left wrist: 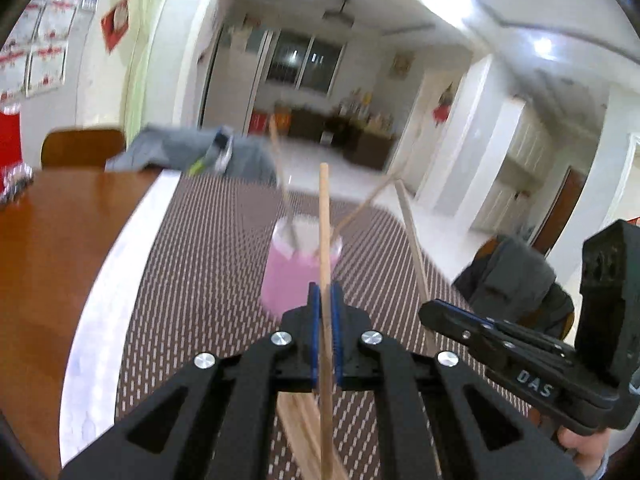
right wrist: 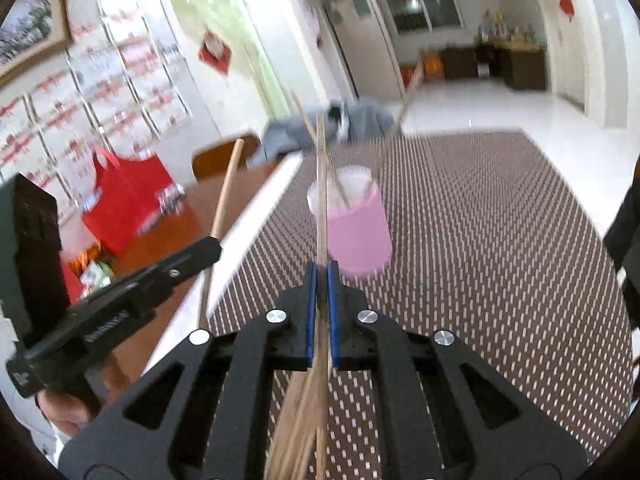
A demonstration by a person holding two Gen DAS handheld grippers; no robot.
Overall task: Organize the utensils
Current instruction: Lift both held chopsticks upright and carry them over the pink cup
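Brown patterned matting [left wrist: 224, 280] covers the wooden table [left wrist: 52, 248], with a tiled living room blurred behind. From the left wrist view, the left gripper [left wrist: 325, 320] has its blue-padded fingers [left wrist: 313, 320] closed tight on one chopstick [left wrist: 323, 216], which rises upright in front of a pink cup [left wrist: 294, 276] standing on the matting just ahead. Two more chopsticks already lean inside the cup, one to the left [left wrist: 280, 168] and one to the right [left wrist: 368, 200]. The right gripper [left wrist: 444, 314] comes in from the lower right, holding its own chopstick [left wrist: 412, 236]. Beneath the left fingers more pale sticks show, too blurred to count.

From the right wrist view, the right gripper [right wrist: 322, 280] is likewise clamped on a single chopstick [right wrist: 320, 184], its tip crossing the near rim of the pink cup [right wrist: 356, 232]. The left gripper [right wrist: 200, 250] sits to the left, over the table's edge, with its chopstick [right wrist: 224, 204] tilted. Two chopsticks stand in the cup here as well. Streaks of wood below the fingers are blurred and cannot be counted.

The count, then: one cup, two chopsticks inside it, one in each gripper. The step in hand appears to be carrying both held chopsticks to the cup. Next, each tip needs lining up over the open mouth, lowering inside, and only then releasing, without knocking the light cup or the sticks already leaning in it.
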